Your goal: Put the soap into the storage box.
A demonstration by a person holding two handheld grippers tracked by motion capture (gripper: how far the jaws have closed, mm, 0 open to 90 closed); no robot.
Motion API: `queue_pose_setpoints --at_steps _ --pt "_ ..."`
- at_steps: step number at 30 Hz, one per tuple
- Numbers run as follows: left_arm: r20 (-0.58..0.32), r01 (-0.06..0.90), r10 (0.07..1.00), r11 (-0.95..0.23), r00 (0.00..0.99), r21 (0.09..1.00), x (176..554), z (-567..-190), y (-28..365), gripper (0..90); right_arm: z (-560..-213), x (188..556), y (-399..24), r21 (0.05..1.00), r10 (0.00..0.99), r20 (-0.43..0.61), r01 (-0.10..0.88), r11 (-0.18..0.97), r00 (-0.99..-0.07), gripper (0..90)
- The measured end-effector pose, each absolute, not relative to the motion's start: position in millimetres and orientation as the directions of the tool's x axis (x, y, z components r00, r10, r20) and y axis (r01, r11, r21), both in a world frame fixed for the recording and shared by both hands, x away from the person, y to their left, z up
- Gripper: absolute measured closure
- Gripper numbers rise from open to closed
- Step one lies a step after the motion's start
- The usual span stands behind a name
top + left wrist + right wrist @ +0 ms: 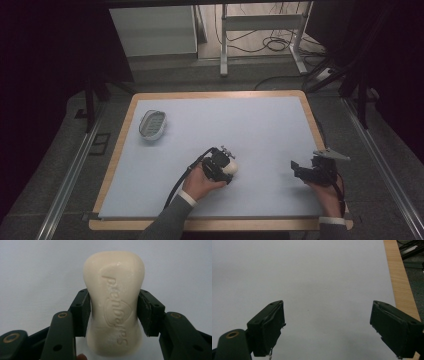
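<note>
A cream bar of soap (115,302) with embossed lettering sits between the jaws of my left gripper (113,312), which is shut on its waist. In the high view the soap (232,167) shows as a pale lump at the tip of the left gripper (226,167), near the middle of the white table mat (225,125). My right gripper (300,169) hovers over the mat's right front part, with its jaws wide open and nothing between them; in the right gripper view the gripper (327,327) looks onto bare mat.
A small oval soap dish (152,124) with a ribbed insert stands at the mat's far left. The wooden table edge (399,277) runs close on the right of the right gripper. Beyond the table are desk legs and cables on the floor.
</note>
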State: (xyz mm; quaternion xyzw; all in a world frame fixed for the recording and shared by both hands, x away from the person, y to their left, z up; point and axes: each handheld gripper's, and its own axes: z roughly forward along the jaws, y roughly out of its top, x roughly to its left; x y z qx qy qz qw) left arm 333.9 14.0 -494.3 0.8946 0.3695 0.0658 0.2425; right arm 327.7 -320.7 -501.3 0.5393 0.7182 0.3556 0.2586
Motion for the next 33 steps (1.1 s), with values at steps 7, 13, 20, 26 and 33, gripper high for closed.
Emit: queue_pose_setpoints --at_steps 7,13,20,26,33 --pt "-0.079 0.628 0.692 -0.593 0.717 0.504 337 -491 23 49.2 -501 328 -321 0.792 0.958 0.014 0.588 0.164 -0.286 12.3" --pt "-0.058 0.618 0.685 -0.614 0.727 0.491 337 -497 15 49.2 -502 328 -321 0.79 0.959 0.015 0.591 0.162 -0.283 12.3" --pt "-0.025 0.61 0.678 -0.645 0.735 0.461 338 -506 5 49.0 -503 328 -322 0.79 0.96 0.016 0.592 0.16 -0.28 12.3" --pt "-0.009 0.6 0.67 -0.658 0.742 0.454 336 -506 5 43.1 -502 328 -323 0.79 0.96 0.017 0.592 0.158 -0.279 12.3" --pt "-0.016 0.607 0.666 -0.669 0.746 0.429 335 -507 6 45.4 -503 328 -322 0.789 0.96 0.016 0.593 0.159 -0.278 12.3"
